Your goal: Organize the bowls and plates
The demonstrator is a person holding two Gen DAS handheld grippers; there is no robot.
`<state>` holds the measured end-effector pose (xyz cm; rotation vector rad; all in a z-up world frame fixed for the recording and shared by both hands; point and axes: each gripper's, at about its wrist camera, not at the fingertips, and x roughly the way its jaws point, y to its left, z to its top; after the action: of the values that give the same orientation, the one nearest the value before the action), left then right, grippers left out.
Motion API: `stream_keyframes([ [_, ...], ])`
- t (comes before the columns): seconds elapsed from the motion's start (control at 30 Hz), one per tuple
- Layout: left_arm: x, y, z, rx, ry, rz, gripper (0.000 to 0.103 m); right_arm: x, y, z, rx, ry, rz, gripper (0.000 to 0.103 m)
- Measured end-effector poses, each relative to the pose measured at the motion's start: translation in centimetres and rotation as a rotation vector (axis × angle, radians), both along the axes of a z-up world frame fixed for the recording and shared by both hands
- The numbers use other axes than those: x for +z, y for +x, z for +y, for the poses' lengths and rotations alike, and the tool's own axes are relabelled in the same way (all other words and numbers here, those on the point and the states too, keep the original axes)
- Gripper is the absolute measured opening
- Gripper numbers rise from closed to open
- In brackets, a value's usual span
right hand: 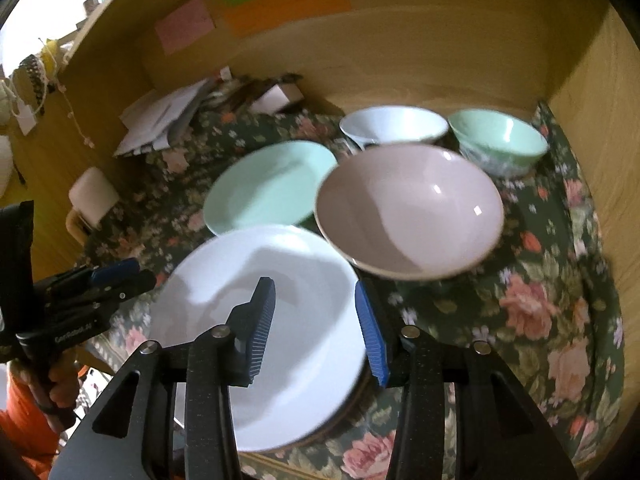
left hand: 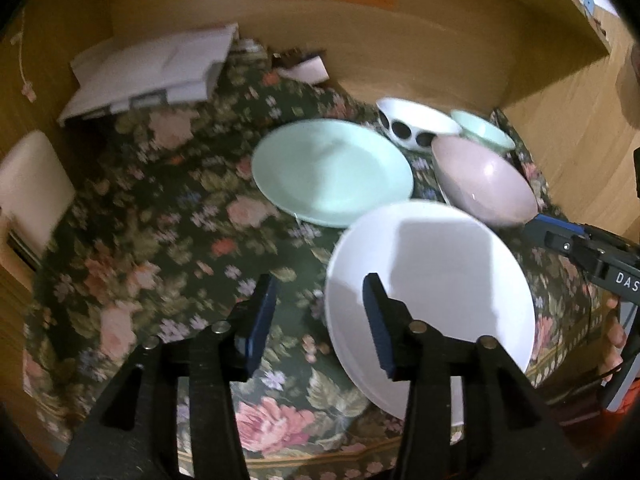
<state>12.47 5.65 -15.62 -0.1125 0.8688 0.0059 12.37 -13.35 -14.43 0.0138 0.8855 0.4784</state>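
Nearest in the right wrist view, the right gripper [right hand: 315, 328] has its jaws parted with a wide gap and nothing between them; they hang over the right rim of the white plate [right hand: 256, 320], one blue pad above the plate's face and the other at its edge. In the left wrist view the left gripper [left hand: 322, 324] is likewise spread apart and holds nothing, its right finger above the white plate's [left hand: 430, 300] left rim and its left finger over the floral cloth [left hand: 168, 232] that covers the bench. The white plate lies flat at the near edge of the cloth. Just behind it to the right sits the pink bowl [right hand: 408, 212], upright, its rim appearing to overlap the plate's far edge, though contact cannot be judged. Left of the pink bowl and beyond the white plate lies the mint plate [right hand: 268, 184], flat on the cloth. Farther back stand two more bowls side by side near the wooden back wall [right hand: 400, 60]: a white bowl with dark spots [left hand: 412, 124] and, to its right, a green bowl [right hand: 496, 144]. At the far left corner rests a heap of white papers [left hand: 152, 68], and coloured paper sheets [right hand: 288, 4] are stuck on the wall above.
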Motion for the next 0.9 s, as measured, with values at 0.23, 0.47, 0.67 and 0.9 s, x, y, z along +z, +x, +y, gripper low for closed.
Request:
stream_keyframes([
  [0.23,2.1,1.6,2.3,0.06,0.028,-0.045,0.07,1.7,1.9,2.5,0.057,-0.012,-0.049,0.046],
  [0.47,2.0,4.2,4.6,0.103,0.043,-0.033,0.077,2.3,4.6,5.5,0.096,-0.022,-0.06,0.055],
  [0.67,0.8,7.1,6.3,0.133,0.035,-0.006,0.078,1.5,7.8,8.0,0.111,-0.056,-0.019,0.056],
  [0.9,-1.5,9.8,8.3,0.144,-0.013,0.055,0.078,-0.8,12.0,10.3,0.091,-0.166,0.038,0.056],
])
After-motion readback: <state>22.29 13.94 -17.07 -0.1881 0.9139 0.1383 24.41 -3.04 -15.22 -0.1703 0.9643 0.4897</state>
